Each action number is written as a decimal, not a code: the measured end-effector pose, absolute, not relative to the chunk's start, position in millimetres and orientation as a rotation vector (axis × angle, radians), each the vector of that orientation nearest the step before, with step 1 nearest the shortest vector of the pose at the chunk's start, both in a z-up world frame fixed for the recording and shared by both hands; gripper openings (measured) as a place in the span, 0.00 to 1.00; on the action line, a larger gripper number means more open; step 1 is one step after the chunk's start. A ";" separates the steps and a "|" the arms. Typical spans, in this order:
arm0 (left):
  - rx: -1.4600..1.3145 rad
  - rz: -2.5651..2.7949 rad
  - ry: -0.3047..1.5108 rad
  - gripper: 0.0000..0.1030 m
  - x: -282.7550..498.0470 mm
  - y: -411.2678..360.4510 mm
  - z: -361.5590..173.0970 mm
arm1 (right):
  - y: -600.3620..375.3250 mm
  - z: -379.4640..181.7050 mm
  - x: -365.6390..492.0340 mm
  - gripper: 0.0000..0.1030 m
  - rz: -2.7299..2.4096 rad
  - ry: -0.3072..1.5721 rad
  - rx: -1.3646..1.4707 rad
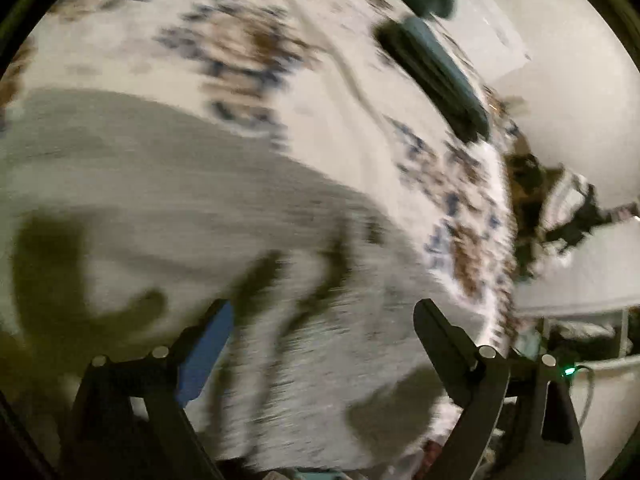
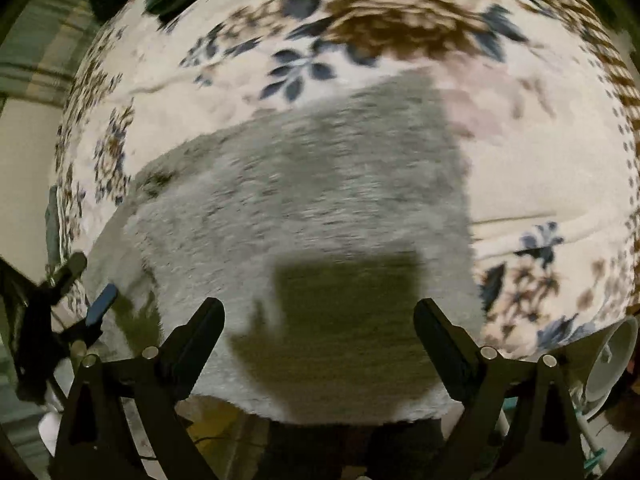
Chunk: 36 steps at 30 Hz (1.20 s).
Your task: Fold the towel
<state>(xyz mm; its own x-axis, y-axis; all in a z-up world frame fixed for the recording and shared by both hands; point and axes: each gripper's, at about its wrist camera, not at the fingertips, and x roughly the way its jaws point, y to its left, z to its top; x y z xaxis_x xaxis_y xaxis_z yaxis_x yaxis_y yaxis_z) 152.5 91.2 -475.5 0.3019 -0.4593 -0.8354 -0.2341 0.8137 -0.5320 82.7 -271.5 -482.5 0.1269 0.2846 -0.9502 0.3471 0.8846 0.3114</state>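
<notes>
- Both hand-held grippers gape wide and empty: the left hand-held gripper (image 1: 320, 320) and the right hand-held gripper (image 2: 318, 320) hang above the cloth, apparently between grabs.
- Grey towel (image 2: 304, 200) lies flat on the flowered bedspread (image 2: 400, 32), ready for a fold.

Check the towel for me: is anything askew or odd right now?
The grey towel lies flat on the floral cover, its far-left corner slightly ruffled. Both the left gripper and the right gripper stand open above it, holding nothing. Otherwise nothing stands out.
</notes>
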 end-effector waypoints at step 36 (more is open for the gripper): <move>-0.663 0.295 0.911 0.23 68.1 255.0 -458.9 | -158.6 -539.6 125.8 0.95 0.058 1.537 0.403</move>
<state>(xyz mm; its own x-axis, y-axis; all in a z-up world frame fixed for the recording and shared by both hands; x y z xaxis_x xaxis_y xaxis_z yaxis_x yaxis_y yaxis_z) 68.1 255.0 -458.9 0.5915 -0.0366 -0.8055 -0.5016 0.7654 -0.4031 125.8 -158.6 -539.6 0.0467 0.2861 -0.9571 0.2136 0.9331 0.2893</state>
